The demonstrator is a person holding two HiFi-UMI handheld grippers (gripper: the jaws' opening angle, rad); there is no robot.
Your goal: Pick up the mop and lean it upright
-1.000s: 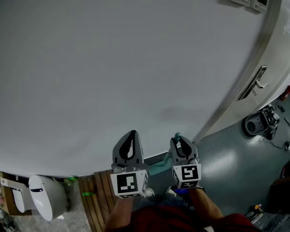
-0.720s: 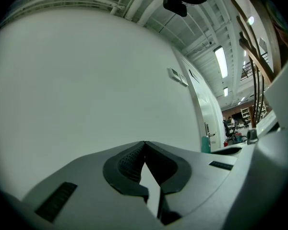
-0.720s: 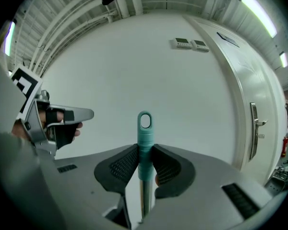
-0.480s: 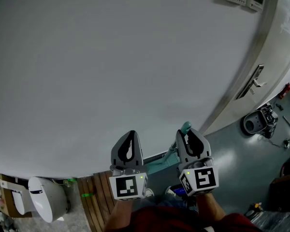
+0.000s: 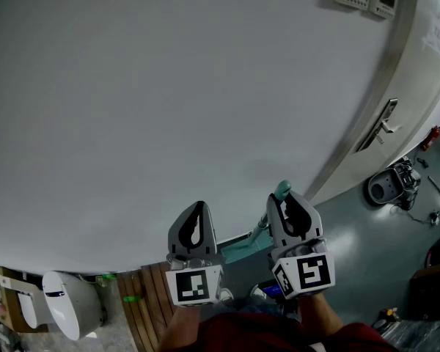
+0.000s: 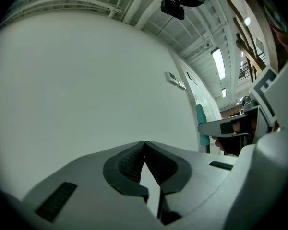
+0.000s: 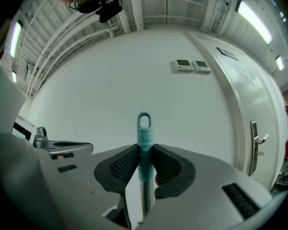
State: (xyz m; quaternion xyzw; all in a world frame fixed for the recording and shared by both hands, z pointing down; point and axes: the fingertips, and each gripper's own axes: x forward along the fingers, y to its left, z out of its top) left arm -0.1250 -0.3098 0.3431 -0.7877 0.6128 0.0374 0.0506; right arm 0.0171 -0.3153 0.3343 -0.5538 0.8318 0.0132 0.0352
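Two gripper views differ: right gripper (image 7: 144,158) clamps the teal mop handle (image 7: 144,128), left gripper (image 6: 144,144) is closed on nothing.

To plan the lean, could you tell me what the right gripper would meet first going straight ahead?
The white wall, it seems; the mop handle sticking out past the right gripper would likely touch it first. Distance is unclear.

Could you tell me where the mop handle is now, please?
In the right gripper view, the mop handle stands centred, clamped by the right gripper, before the wall left of the door.
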